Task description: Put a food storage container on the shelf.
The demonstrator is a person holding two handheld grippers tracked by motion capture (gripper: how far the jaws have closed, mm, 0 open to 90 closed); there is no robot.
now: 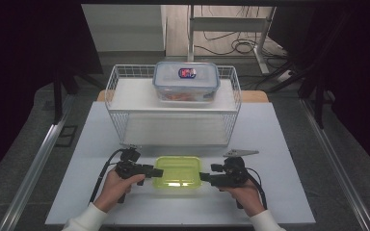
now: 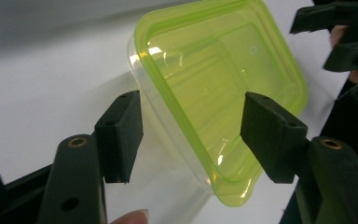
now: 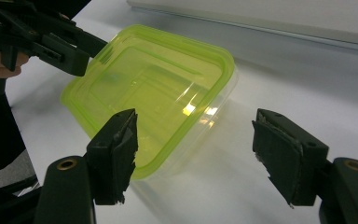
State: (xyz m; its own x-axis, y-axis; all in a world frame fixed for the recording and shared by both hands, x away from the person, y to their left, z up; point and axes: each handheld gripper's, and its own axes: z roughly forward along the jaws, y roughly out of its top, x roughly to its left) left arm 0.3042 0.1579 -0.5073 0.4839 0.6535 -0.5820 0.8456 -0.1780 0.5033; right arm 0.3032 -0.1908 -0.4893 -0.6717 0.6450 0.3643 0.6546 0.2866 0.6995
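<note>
Near the front edge of the tabletop (image 1: 139, 211), at about six o'clock from the wire basket (image 1: 120, 103), sits a clear tub with a green lid (image 1: 177, 172). It lies flat, lid on, with a gripper closing in from each short side.

At nine o'clock of the tub the left gripper (image 1: 155, 171) points inward. In the left gripper view its jaws stand wide apart with nothing between the pads, and the near corner of the tub (image 2: 223, 102) lies in the gap beyond them. At three o'clock the right gripper (image 1: 204, 177) mirrors it; the right gripper view shows its jaws equally wide and empty, one pad over the lid's edge (image 3: 149, 93), the other out over bare tabletop.

My guess is that the tub is about to be gripped from both ends, maybe to lift it or free the lid. To do that well, each gripper should slide in until the rim sits squarely between its pads, not at a corner, and both should close together so the light tub does not skid or twist.

Farther off, at twelve o'clock, a larger lidded box with blue clips (image 1: 186, 81) rests on the basket's upper shelf, well apart from the work.
</note>
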